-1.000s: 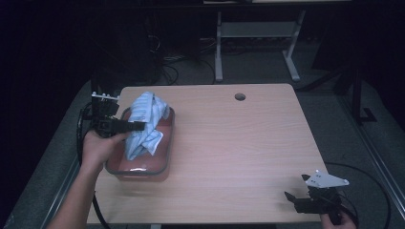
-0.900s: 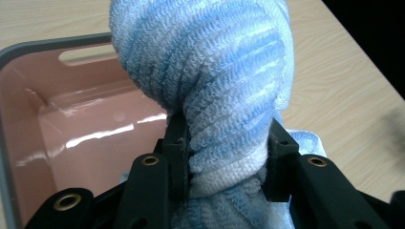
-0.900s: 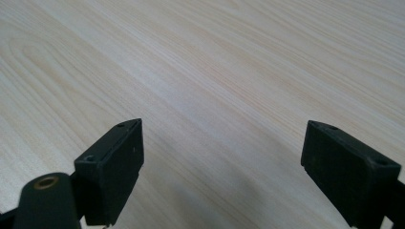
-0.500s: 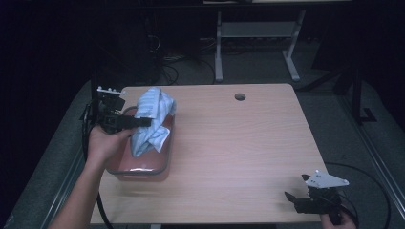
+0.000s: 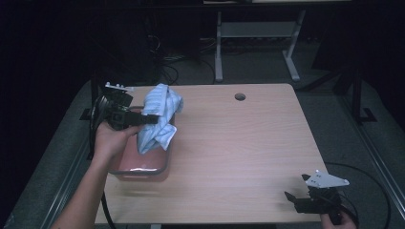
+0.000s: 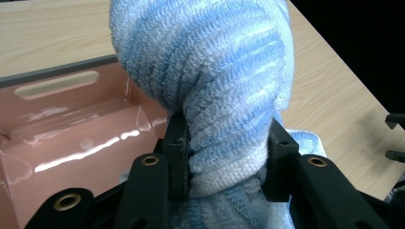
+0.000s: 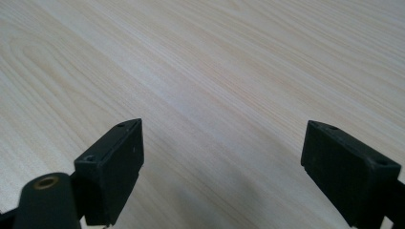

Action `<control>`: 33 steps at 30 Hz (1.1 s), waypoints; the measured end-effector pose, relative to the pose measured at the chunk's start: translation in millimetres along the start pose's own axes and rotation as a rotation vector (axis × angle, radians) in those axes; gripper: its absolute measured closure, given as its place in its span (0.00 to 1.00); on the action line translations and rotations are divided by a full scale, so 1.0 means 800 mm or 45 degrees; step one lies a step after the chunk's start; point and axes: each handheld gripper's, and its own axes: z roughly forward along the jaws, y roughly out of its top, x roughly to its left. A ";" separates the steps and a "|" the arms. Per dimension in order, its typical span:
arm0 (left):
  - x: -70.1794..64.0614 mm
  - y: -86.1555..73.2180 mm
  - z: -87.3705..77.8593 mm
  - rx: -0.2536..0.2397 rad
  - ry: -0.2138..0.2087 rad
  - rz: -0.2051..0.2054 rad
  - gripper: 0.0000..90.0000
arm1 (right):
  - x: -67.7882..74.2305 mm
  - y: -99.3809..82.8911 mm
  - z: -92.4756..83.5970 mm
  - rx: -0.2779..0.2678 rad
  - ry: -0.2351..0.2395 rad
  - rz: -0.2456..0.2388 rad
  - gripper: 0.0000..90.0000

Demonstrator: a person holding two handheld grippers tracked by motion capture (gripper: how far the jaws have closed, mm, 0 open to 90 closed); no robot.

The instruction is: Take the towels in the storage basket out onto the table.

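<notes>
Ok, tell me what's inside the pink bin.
The pink bin shows a bare, glossy floor at its near end. The blue striped towel, clamped in the left hand-held gripper, hangs over the far part and hides whatever lies beneath.

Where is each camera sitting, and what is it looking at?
High view: above the table's near side, looking forward and down; a forearm and both grippers show.
Left gripper view: on the left gripper, facing the blue towel it clamps above the pink bin.
Right gripper view: on the right gripper, open jaws over bare tabletop.
Shared: towel, bin.
</notes>
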 end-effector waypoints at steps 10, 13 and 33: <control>-0.015 0.011 0.013 0.012 -0.023 0.022 0.68 | -0.002 -0.001 -0.001 -0.008 -0.001 0.009 0.15; -0.023 0.016 0.019 0.016 -0.032 0.037 0.68 | -0.002 -0.001 -0.001 -0.007 0.000 0.009 0.15; -0.044 0.032 0.042 0.023 -0.077 0.058 0.68 | -0.004 -0.002 0.001 -0.011 0.007 0.015 0.15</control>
